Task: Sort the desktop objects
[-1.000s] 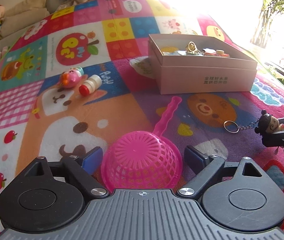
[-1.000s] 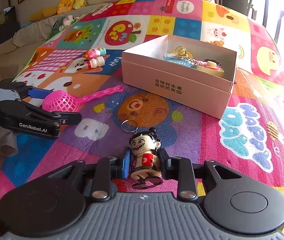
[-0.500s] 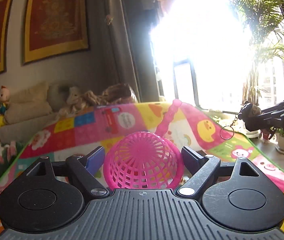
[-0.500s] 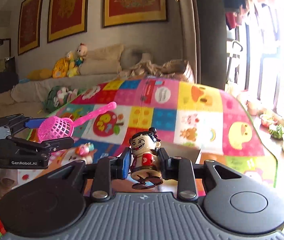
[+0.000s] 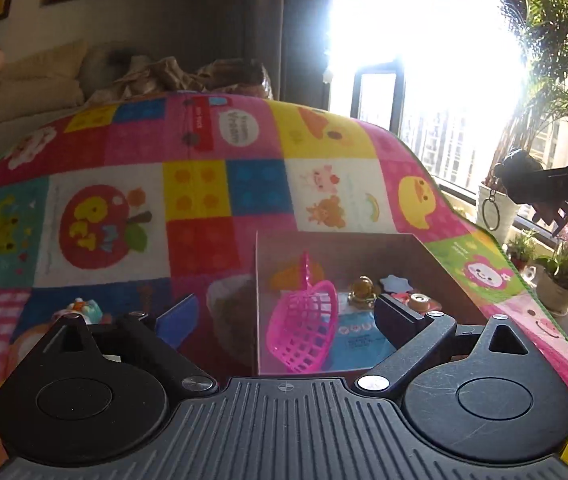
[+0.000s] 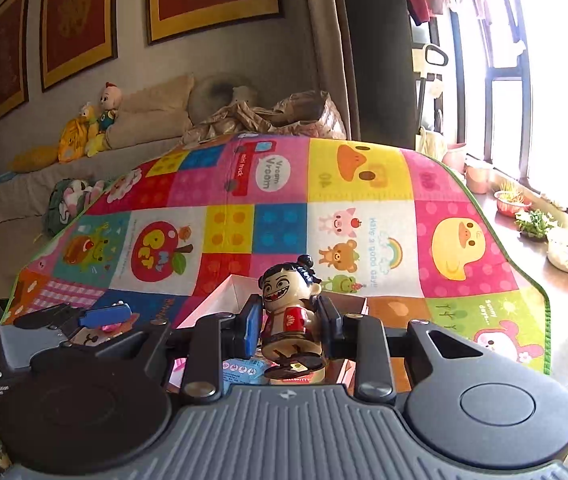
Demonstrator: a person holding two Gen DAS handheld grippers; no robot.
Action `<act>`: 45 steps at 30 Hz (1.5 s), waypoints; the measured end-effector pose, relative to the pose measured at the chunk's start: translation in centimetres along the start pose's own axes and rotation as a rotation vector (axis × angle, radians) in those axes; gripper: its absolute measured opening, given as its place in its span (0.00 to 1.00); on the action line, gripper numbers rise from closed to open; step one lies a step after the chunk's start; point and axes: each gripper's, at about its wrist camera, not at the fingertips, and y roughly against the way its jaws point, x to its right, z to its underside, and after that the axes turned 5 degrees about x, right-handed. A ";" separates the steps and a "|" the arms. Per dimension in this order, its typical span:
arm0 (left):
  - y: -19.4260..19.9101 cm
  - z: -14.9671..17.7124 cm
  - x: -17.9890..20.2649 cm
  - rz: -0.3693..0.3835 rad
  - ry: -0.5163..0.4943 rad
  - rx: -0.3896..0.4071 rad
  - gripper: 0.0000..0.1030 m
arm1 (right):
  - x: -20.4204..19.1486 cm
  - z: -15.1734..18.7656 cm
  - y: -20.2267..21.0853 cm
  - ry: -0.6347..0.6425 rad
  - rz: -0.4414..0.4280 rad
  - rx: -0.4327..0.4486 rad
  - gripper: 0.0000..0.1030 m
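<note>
The pink mesh scoop [image 5: 304, 330] lies tilted inside the open cardboard box [image 5: 436, 264], among several small trinkets. My left gripper [image 5: 284, 320] hovers over the box's near left corner with its jaws wide open and empty. My right gripper [image 6: 290, 320] is shut on a doll keychain [image 6: 290, 308] with black hair and a red top, held above the box [image 6: 219, 300]. In the left wrist view the doll [image 5: 518, 170] and its ring hang at the far right, above the box's level.
The box sits on a colourful patchwork play mat [image 5: 203, 184]. A small pink-and-blue toy [image 5: 81, 308] lies on the mat left of the box. A sofa with plush toys [image 6: 91, 124] is behind. Potted plants [image 5: 560, 276] line the window sill at right.
My left gripper has opened and let go of the pink scoop, which now lies in the box. Both grippers have tilted down over the box; the right still holds the doll.
</note>
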 end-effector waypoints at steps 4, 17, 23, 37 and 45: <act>1.7 2.1 -3.0 -0.048 -0.013 -0.039 0.97 | -0.6 -0.8 -3.0 0.000 -0.016 -0.031 0.28; 3.8 5.6 -11.4 -0.188 0.079 -0.117 0.99 | -3.2 -2.6 -14.8 0.224 0.103 -0.172 0.42; 3.1 6.5 -13.5 -0.199 0.177 -0.165 0.99 | -7.9 -1.9 -15.0 0.235 -0.019 -0.225 0.29; 3.7 6.8 -12.5 -0.140 0.142 -0.143 1.00 | -6.4 3.4 -14.7 0.196 0.046 -0.375 0.20; 3.9 6.4 -12.6 -0.183 0.119 -0.129 1.00 | -6.4 3.1 -12.2 0.165 0.034 -0.276 0.20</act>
